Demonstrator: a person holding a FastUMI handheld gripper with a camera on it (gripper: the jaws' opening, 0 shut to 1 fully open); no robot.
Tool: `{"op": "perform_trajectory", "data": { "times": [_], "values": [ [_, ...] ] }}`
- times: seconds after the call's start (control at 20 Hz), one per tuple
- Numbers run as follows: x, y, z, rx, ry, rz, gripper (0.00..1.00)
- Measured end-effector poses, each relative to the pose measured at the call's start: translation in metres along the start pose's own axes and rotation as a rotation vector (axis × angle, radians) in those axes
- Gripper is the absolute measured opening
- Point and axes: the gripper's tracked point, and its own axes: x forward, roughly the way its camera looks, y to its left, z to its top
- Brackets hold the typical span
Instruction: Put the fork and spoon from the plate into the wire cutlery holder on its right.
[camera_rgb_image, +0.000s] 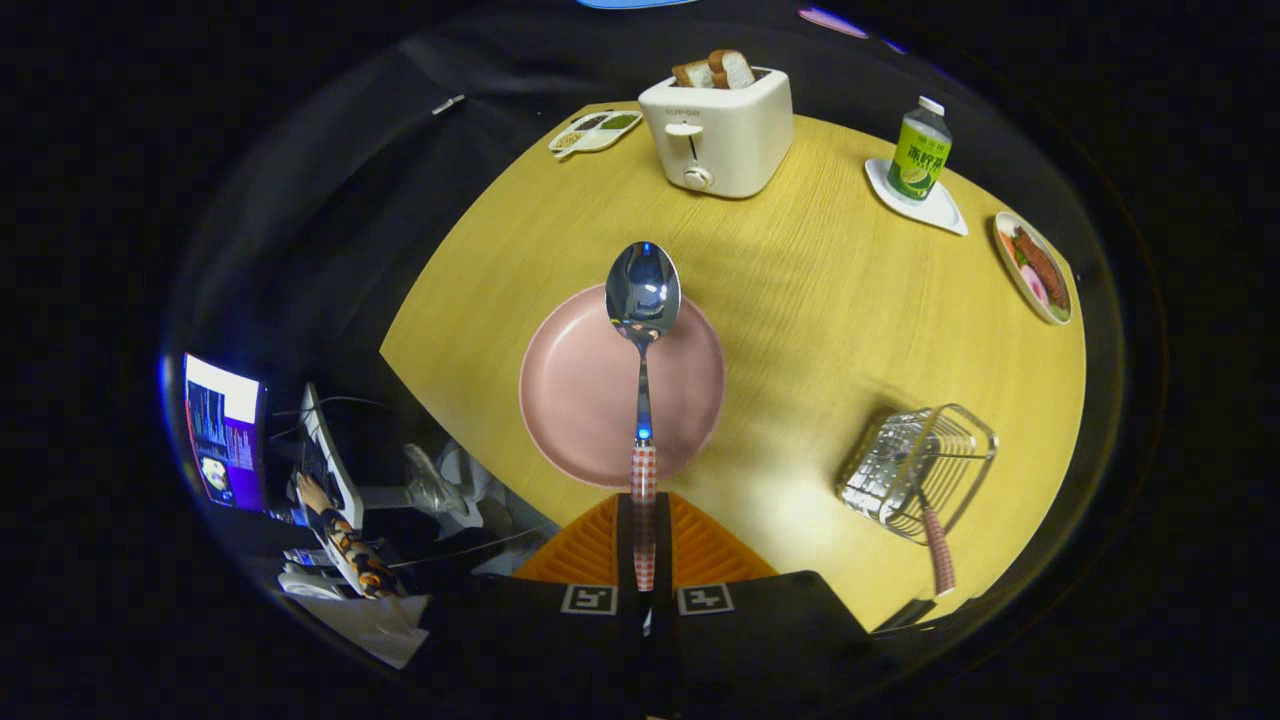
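Note:
My gripper (644, 540) is shut on the spoon (643, 300), both orange fingers (590, 550) pressing its red-and-white checked handle. The spoon points straight ahead, its shiny bowl held high above the far rim of the pink plate (580, 400). The plate lies bare on the yellow table just beyond the fingers. To the right of the plate stands the wire cutlery holder (915, 465). A piece of cutlery with a checked handle (938, 550), most likely the fork, rests in the holder with the handle sticking out toward me.
Beyond the plate stands a white toaster (718, 135) with bread in it. A small divided dish (595, 132) lies to its left. A green bottle (920, 150) on a white coaster and a plate of food (1035, 268) sit at the far right. A person's sleeve (350, 545) and a monitor (222, 430) are off the table's left edge.

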Motion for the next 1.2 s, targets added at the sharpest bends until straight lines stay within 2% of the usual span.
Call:
{"op": "perform_trajectory", "data": {
  "times": [0.1,0.25,0.4,0.55,0.85,1.2],
  "values": [
    [-0.029,-0.018,-0.013,-0.012,0.025,-0.008,0.07],
    [-0.063,-0.063,-0.036,-0.087,0.096,-0.064,0.07],
    [-0.085,-0.101,-0.047,-0.092,0.163,-0.107,0.07],
    [-0.096,-0.123,-0.059,-0.073,0.231,-0.097,0.08],
    [-0.096,-0.162,-0.075,-0.04,0.42,-0.073,0.07],
    [-0.071,-0.177,-0.078,-0.013,0.648,-0.019,0.08]
  ]
}}
